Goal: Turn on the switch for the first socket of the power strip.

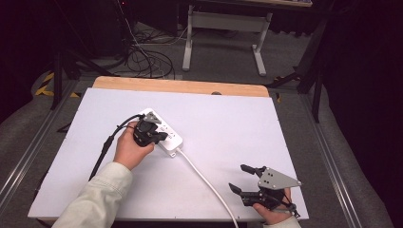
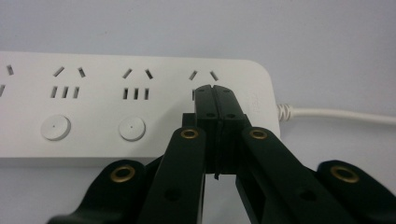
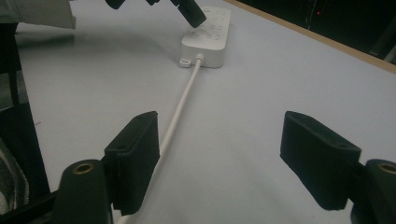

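The left hand-held gripper [image 2: 215, 91], jaws closed on nothing, presses tip-down on the power strip [image 1: 164, 133] at the tabletop's ten o'clock, seemingly working a switch, while the right hand-held gripper [image 1: 246, 178] waits open at five o'clock.

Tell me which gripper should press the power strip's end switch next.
Left. The left gripper, jaws closed, sits right over the power strip at its cord end. The right gripper is open and far off near the table's front edge, beside the white cord.
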`<state>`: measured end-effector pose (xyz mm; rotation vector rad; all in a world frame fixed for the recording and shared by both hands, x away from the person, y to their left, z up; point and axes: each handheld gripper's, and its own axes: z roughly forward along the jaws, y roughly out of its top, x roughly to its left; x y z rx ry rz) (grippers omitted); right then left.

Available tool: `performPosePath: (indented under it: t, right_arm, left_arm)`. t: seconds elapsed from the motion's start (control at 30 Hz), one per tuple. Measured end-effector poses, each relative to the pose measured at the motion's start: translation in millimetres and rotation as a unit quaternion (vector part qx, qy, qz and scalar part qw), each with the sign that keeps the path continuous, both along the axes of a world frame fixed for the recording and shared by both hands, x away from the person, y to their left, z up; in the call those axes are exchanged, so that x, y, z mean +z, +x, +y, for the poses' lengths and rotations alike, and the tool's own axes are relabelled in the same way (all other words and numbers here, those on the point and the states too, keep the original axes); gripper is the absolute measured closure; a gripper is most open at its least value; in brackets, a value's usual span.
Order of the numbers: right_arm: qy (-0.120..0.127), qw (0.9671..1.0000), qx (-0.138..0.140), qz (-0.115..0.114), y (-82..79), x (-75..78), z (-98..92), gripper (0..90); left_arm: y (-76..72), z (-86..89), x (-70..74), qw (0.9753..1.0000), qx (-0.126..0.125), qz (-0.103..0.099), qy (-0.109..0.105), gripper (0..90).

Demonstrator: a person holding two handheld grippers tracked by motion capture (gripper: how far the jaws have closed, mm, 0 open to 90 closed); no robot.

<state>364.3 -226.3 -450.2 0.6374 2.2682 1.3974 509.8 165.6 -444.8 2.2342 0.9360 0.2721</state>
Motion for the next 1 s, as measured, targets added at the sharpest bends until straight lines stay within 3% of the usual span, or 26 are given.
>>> performPosePath:
  t: [0.2,0.5,1.0]
  right_arm:
    - [0.0,1.0,0.0,0.0,0.0,-0.1,0.1,28.7]
    - [-0.002,1.0,0.001,0.0,0.0,-0.1,0.0,28.7]
    - [0.0,1.0,0.001,0.0,-0.8,0.3,0.1,28.7]
  left_arm:
    - [1.7,-0.8,-2.9,0.9999,0.004,0.006,0.009,90.0]
    - [1.3,-2.5,-4.9,0.9999,0.001,-0.002,0.014,90.0]
    - [-0.6,-1.0,-9.1,1.0,0.002,-0.003,0.003,90.0]
